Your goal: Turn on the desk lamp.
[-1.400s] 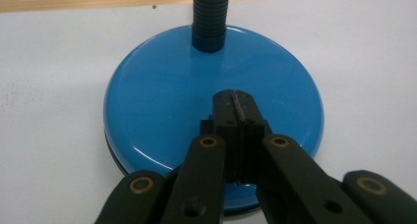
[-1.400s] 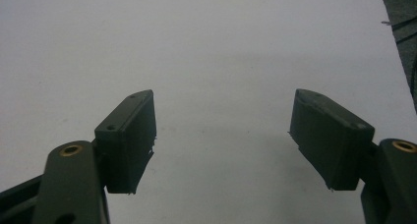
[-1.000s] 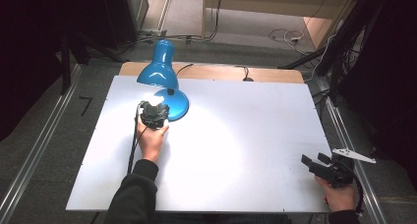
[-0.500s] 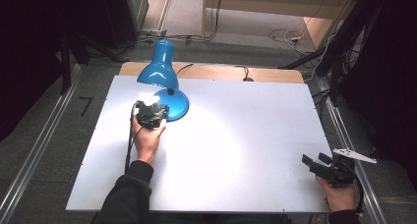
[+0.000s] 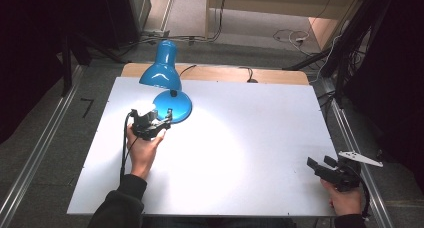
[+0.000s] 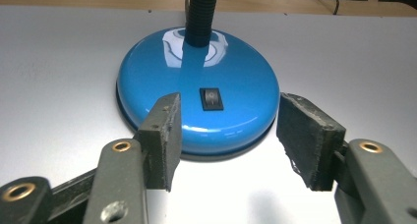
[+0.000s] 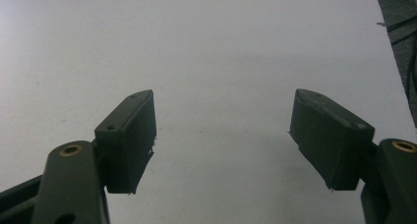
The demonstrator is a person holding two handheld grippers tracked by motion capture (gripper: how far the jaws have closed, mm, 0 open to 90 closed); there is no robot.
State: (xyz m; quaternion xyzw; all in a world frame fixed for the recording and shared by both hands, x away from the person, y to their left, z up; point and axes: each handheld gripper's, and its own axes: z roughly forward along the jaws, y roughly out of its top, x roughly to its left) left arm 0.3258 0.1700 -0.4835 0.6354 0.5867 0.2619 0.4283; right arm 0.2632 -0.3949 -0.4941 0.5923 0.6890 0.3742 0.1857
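Note:
A blue desk lamp stands at the table's far left, its shade bent over its round base and throwing a bright pool of light on the white tabletop. In the left gripper view the base carries a small black rocker switch facing me. My left gripper sits just in front of the base; its jaws have just been opening and stand open with nothing between them, clear of the base. My right gripper rests open near the table's front right corner, over bare tabletop.
The white tabletop lies on a wooden table whose far edge shows behind the lamp. Cables trail over the floor beyond it. Metal rails run along both sides of the table.
The left gripper has drawn back a little from the lamp base toward the person, and its jaws have opened. The right gripper has stayed where it was.

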